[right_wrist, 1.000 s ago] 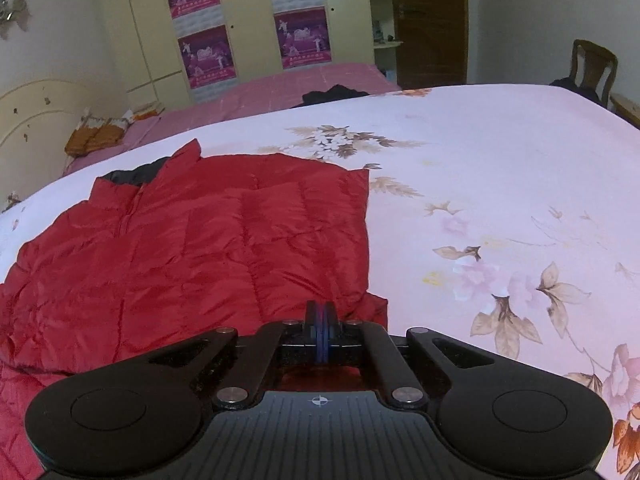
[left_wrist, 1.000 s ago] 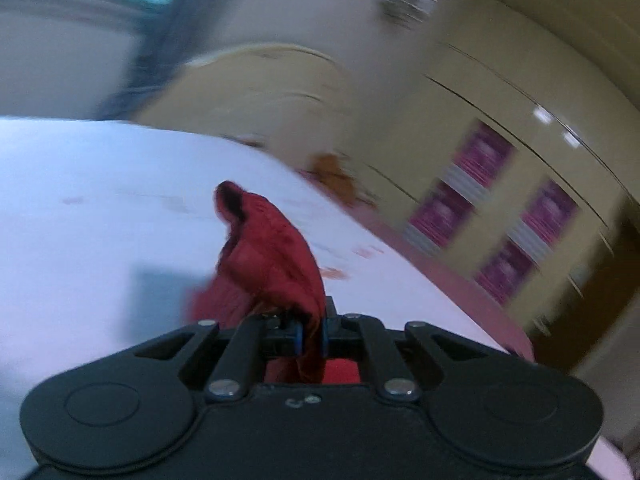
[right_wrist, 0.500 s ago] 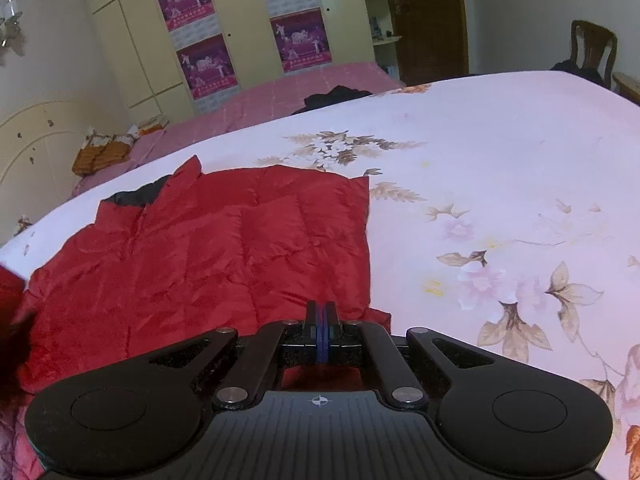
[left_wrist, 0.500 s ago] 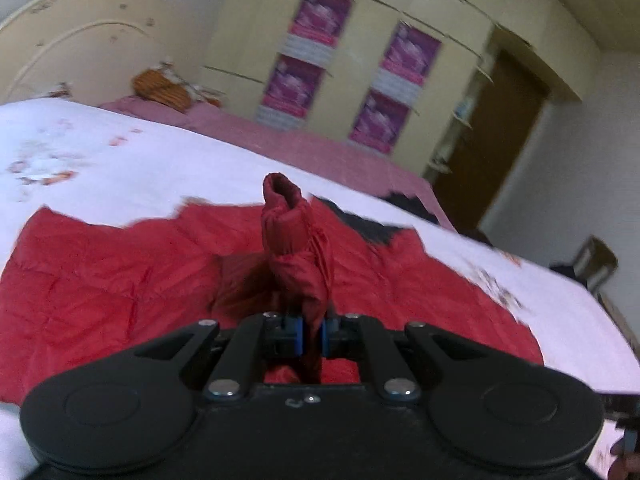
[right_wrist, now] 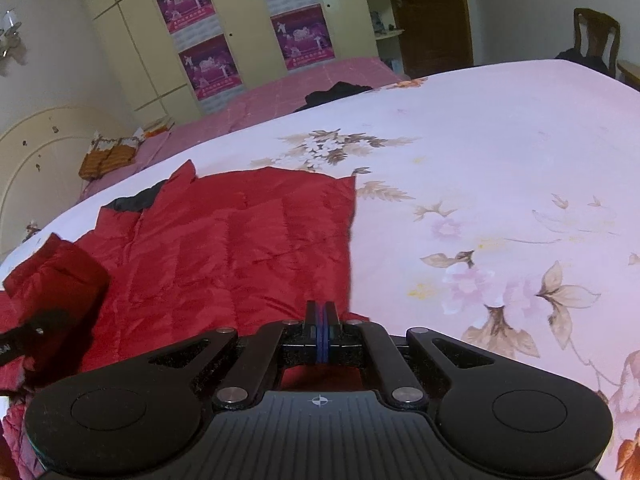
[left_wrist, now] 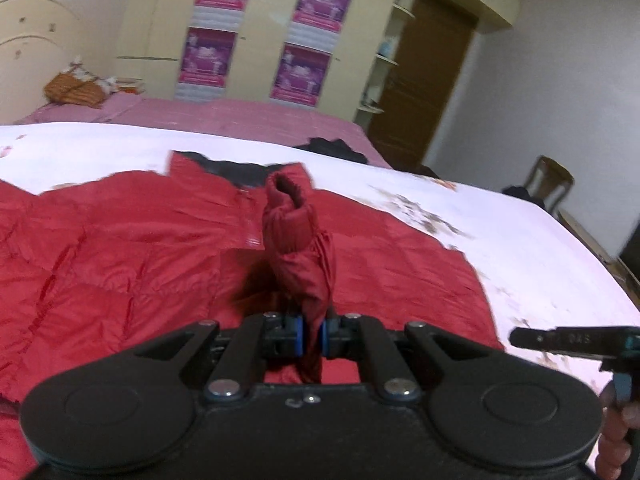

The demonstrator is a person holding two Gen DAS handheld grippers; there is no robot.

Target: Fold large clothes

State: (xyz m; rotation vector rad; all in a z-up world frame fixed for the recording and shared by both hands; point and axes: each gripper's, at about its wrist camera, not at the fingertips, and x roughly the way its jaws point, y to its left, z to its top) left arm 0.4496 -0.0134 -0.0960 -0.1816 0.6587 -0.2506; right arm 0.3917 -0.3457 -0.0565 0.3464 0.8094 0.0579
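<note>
A red quilted jacket (left_wrist: 120,264) with a dark collar lining lies spread on the floral bedsheet (left_wrist: 520,240). My left gripper (left_wrist: 313,334) is shut on a bunched sleeve (left_wrist: 298,240) of the jacket and holds it up over the jacket body, cuff pointing away. In the right wrist view the jacket (right_wrist: 240,248) lies flat, and the lifted sleeve (right_wrist: 56,276) shows at the left with the left gripper beneath it. My right gripper (right_wrist: 321,326) is shut with nothing visible between its pads, just above the jacket's near edge.
A pink bedspread strip (right_wrist: 288,92) with a dark garment (right_wrist: 336,94) lies beyond the sheet. Wardrobe doors with posters (right_wrist: 208,64), a brown door (right_wrist: 432,12) and a wooden chair (right_wrist: 596,36) stand behind. An orange bundle (right_wrist: 108,156) sits by the headboard.
My left gripper has swung right with the sleeve, carrying it from beside the jacket to above the jacket's middle. The right gripper has barely moved and stays shut.
</note>
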